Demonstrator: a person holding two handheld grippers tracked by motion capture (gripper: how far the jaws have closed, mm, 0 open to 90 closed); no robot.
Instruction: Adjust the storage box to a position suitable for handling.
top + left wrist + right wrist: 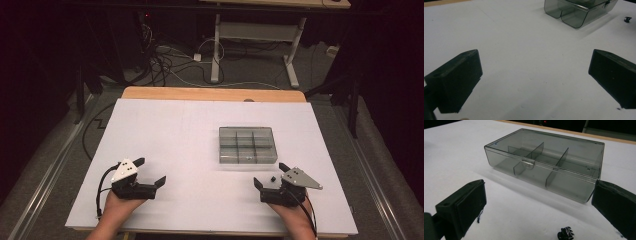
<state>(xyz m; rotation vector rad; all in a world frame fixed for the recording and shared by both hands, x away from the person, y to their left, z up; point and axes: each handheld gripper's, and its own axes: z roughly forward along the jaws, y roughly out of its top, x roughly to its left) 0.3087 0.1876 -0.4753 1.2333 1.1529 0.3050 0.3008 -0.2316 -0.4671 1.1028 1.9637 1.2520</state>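
A smoky clear plastic box with inner dividers sits shut on the white table, right of centre. Its lid and front clasp face the right gripper view. A small black part lies on the table just in front of the box, low in the right gripper view and far right in the left gripper view. My left gripper rests open near the front left. My right gripper rests open near the front right, with the black part between its jaws' span. Neither holds anything.
The box corner shows at the top of the left gripper view. Beyond the table's wooden far edge, cables and the legs of another desk stand on the grey floor. Dark surroundings flank both sides.
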